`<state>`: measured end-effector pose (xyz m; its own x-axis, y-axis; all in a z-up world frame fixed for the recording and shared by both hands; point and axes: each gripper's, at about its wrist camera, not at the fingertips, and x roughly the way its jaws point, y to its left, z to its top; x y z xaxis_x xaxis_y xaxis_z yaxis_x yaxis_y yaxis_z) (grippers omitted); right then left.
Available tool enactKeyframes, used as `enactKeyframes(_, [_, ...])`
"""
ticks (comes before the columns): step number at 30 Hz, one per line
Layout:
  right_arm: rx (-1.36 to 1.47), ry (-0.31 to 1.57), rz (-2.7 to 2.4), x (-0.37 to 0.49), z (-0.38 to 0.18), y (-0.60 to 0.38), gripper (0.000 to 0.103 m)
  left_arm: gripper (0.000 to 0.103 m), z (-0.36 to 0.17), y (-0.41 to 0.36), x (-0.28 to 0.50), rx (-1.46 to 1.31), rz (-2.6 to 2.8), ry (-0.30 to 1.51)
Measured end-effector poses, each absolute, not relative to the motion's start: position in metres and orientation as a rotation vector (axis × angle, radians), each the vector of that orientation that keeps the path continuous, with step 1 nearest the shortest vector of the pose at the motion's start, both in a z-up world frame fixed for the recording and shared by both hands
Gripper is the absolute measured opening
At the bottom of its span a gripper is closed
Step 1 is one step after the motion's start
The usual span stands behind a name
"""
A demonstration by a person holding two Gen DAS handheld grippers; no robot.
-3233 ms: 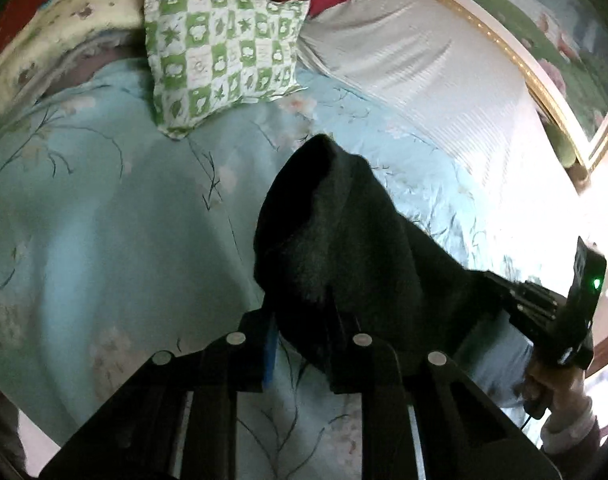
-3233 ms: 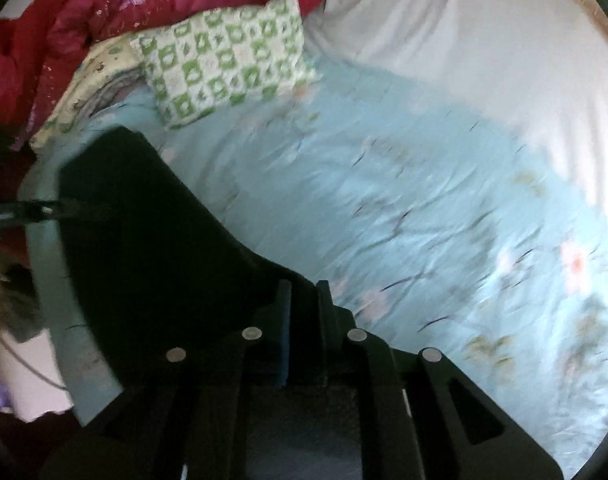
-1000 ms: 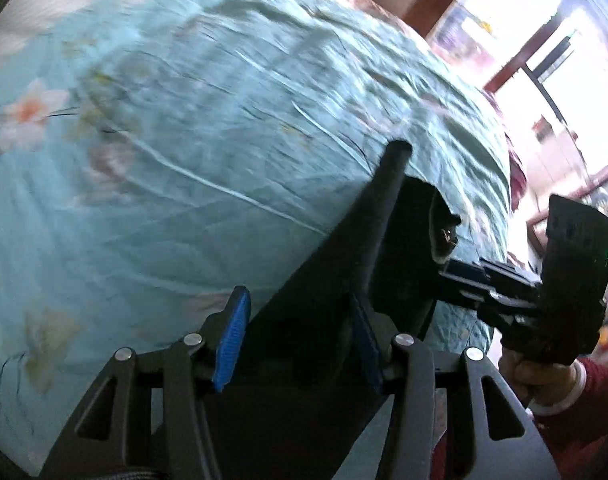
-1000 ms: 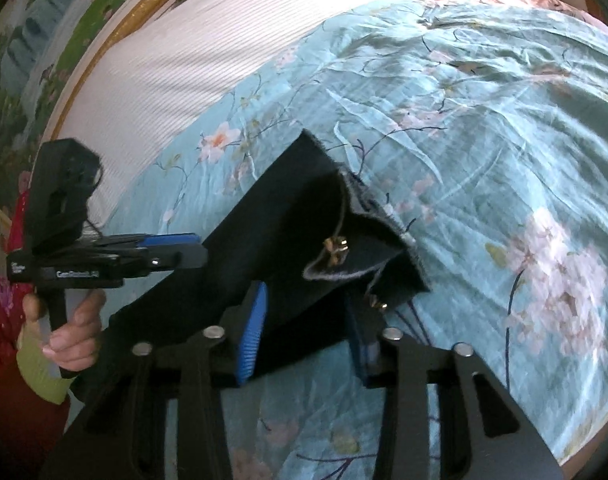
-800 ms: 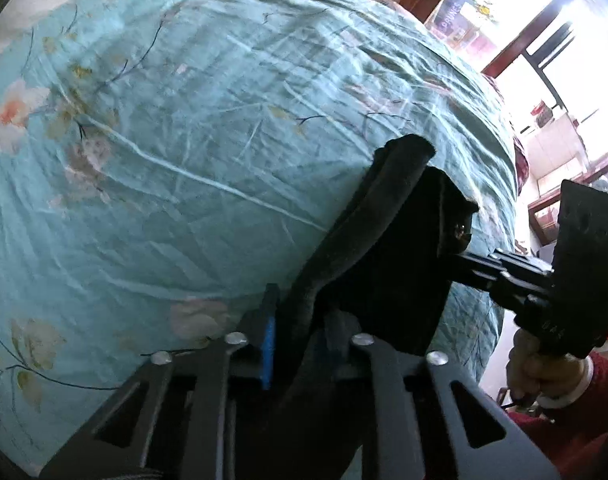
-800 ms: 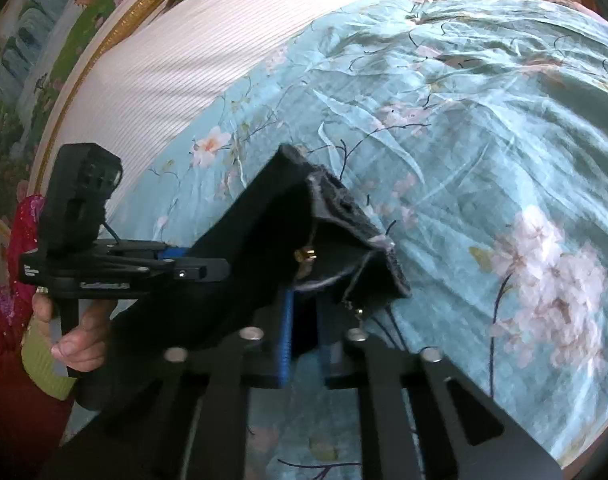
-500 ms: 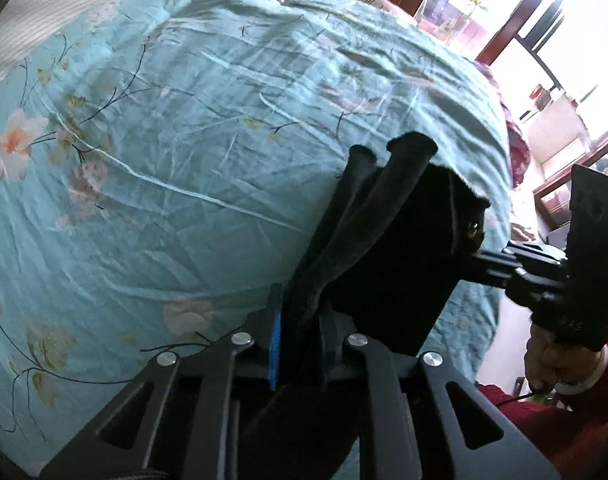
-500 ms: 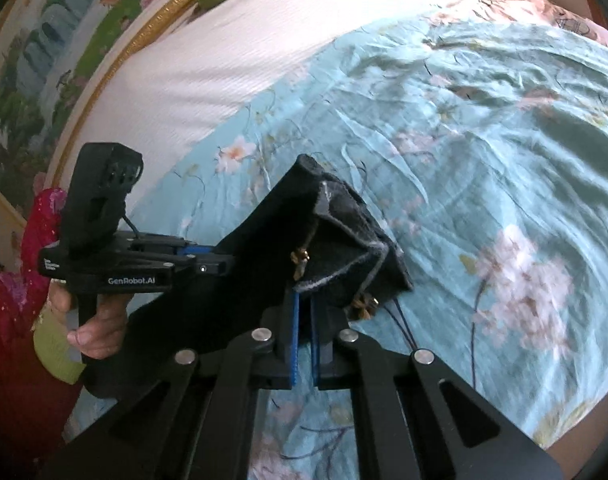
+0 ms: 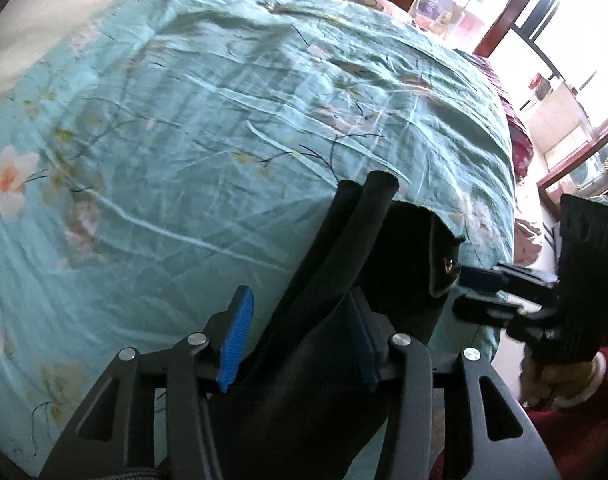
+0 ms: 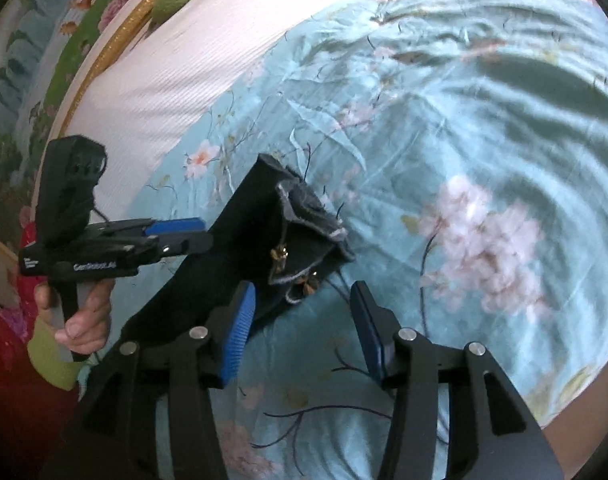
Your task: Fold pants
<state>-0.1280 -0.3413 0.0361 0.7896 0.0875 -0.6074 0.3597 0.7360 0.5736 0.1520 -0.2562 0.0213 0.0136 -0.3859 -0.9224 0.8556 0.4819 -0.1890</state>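
Note:
The black pants (image 9: 344, 288) lie on the teal floral bedsheet (image 9: 184, 128), folded lengthwise, waistband end with brass button (image 10: 280, 258) toward the bed's middle. My left gripper (image 9: 300, 340) is open, its blue pads either side of the pants' rolled edge without pinching it. My right gripper (image 10: 304, 328) is open; the waistband corner (image 10: 304, 224) lies just ahead of its left pad. In the right wrist view the left gripper (image 10: 184, 236) shows open at the pants' left edge. In the left wrist view the right gripper (image 9: 468, 292) shows open beside the button.
A white striped sheet (image 10: 164, 64) and a painted headboard with gilt frame (image 10: 84, 40) lie beyond the bedsheet. The bed's edge drops off at right (image 9: 512, 208), with a window and wooden furniture (image 9: 564, 80) past it.
Both grippers were shut on the pants half a second ago and have now opened. The pants have settled onto the sheet.

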Motion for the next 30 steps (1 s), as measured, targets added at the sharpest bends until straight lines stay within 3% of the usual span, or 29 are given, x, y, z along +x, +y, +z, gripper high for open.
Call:
enactKeyframes(5, [0.776,0.608,-0.152,-0.113,0.028,-0.343,0.05,0.048,0.006,-0.276,0.16,0.504,-1.061,1.236])
enactKeyframes(7, [0.784,0.594,-0.158,-0.111,0.024,-0.346,0.037,0.048,-0.003,-0.285,0.166,0.497,-1.076,1.266])
enactKeyframes(8, [0.8,0.599,-0.165,-0.111,0.02,-0.35,0.02,0.048,-0.006,-0.288,0.168,0.491,-1.086,1.276])
enactKeyframes(9, [0.83,0.589,-0.152,-0.111,0.016,-0.354,0.016,0.048,-0.008,-0.292,0.17,0.478,-1.107,1.281])
enactKeyframes(13, [0.831,0.563,-0.122,-0.114,0.014,-0.357,0.013,0.041,-0.013,-0.3,0.177,0.429,-1.173,1.301])
enactKeyframes(17, [0.825,0.551,-0.107,-0.115,0.014,-0.357,0.013,0.016,-0.014,-0.302,0.178,0.362,-1.259,1.309])
enactKeyframes(23, [0.817,0.552,-0.075,-0.118,0.017,-0.359,0.013,0.01,-0.004,-0.286,0.176,0.265,-1.266,1.277])
enactKeyframes(30, [0.761,0.503,0.09,-0.116,0.052,-0.34,0.013,0.01,0.049,-0.25,0.156,0.225,-1.26,1.157])
